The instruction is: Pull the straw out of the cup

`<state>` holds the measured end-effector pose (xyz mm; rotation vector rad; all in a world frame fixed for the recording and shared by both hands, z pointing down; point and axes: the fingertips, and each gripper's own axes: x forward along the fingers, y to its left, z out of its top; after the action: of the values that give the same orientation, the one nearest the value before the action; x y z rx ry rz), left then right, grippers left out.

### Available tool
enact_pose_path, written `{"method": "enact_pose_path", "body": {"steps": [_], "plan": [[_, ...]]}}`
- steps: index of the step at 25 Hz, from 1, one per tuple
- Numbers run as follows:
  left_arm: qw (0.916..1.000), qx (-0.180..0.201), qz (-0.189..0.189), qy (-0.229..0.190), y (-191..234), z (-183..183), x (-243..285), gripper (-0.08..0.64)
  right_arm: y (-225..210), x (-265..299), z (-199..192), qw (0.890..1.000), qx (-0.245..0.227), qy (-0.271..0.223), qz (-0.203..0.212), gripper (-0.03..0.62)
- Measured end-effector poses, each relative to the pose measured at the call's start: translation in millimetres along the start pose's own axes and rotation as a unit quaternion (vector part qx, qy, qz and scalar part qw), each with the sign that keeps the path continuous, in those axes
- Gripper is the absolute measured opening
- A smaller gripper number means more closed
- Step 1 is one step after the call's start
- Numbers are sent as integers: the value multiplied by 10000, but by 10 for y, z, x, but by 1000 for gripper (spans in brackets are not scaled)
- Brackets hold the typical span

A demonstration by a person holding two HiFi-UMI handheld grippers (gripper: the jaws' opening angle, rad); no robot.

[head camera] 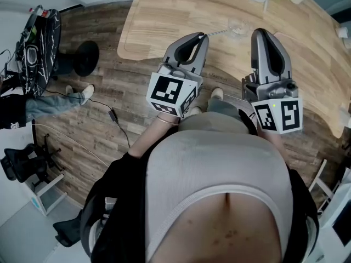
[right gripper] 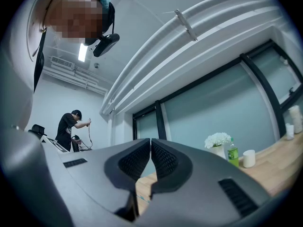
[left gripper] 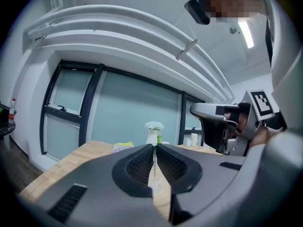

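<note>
Left tool (head camera: 204, 36) is pressed together on the straw (head camera: 222, 33). In the left gripper view its jaws (left gripper: 154, 148) meet with the thin pale straw (left gripper: 154, 167) pinched in the seam between the pads. From the head view, the straw runs from that tool's tip out over the worktop (head camera: 164, 15) toward the right tool (head camera: 258, 33). At the straw's far end there is a faint clear shape (head camera: 238, 29); whether it is the cup cannot be told.

Right tool sits just beside the straw's far end, apart from the left tool. In the right gripper view its jaws (right gripper: 150, 143) are drawn together with nothing pinched between the pads.

Worktop is pale wood with a rounded edge (right gripper: 279, 162). At its far side stand a vase (right gripper: 218, 143) of white flowers, a green bottle (right gripper: 232, 156) touching or just beside it, and a small white container (right gripper: 248, 158) next along. The vase (left gripper: 154, 131) also shows above the left tool's jaws.

Below the worktop edge lies a wood-plank floor (head camera: 109, 92). A person (right gripper: 71, 129) stands well back in the room, arms raised.
</note>
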<state>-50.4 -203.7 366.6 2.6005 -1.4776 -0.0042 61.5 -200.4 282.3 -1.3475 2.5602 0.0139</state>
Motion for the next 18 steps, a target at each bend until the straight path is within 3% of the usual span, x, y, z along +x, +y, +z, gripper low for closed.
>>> {"method": "enact_pose_path", "body": {"steps": [18], "plan": [[9995,128,-136,-274,-98,237,-443,28,375,-284,-90,9997,20,106,-203,31]]}}
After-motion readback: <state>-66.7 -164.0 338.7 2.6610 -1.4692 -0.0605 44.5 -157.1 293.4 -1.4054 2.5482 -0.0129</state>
